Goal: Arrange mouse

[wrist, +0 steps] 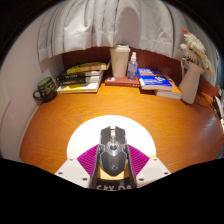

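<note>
A black computer mouse point(113, 148) with a grey scroll wheel lies lengthwise between my fingers, nose pointing away from me. My gripper point(113, 160) is shut on it: the magenta pads point(90, 158) press against its left and right flanks. A pale white rounded surface point(90, 132) shows around and just beyond the mouse, over the brown wooden table point(60, 120). The rear of the mouse is hidden by the gripper body.
Along the table's far edge stand a dark mug point(45, 90), a stack of books point(80, 76), a beige carton point(120, 60), a small bottle point(132, 68), blue books point(155, 80) and a wooden box point(190, 85). A pale curtain hangs behind.
</note>
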A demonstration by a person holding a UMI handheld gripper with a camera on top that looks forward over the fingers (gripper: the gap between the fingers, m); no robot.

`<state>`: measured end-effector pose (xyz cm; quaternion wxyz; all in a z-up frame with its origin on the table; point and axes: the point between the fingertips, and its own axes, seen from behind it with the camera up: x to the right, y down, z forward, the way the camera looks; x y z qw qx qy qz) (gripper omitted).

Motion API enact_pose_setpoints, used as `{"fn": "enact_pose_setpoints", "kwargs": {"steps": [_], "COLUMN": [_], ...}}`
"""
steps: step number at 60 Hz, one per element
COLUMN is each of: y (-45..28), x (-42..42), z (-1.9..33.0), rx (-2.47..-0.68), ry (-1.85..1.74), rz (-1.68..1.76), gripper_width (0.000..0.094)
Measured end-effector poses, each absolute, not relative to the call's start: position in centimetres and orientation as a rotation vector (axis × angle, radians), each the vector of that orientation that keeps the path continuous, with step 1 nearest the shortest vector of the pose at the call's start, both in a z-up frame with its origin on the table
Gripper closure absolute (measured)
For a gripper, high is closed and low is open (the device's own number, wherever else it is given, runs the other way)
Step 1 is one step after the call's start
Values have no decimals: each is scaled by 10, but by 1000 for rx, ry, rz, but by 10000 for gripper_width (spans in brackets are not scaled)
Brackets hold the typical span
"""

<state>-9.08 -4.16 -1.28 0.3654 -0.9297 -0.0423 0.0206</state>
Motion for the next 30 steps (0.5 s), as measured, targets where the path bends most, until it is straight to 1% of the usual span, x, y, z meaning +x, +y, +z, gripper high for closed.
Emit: {"fn": "enact_pose_setpoints", "kwargs": {"steps": [7,9,12,14,18,22,30], "y": [-41,-41,-42,-42,-42,-49,-71], "x": [-91,-92,-97,-100,-96,-92,-84], "z": [-14,-15,-15,-14,-3,17,81], "rx": [-2381,-2382,-2389,-2394,-2383,-2366,-2294], "ry": [-88,-85,-101,-106,-106,-100,-52], "rz": [40,44,74,87,60,29,6], "gripper_width": [401,337,209,154,135,126,119]}}
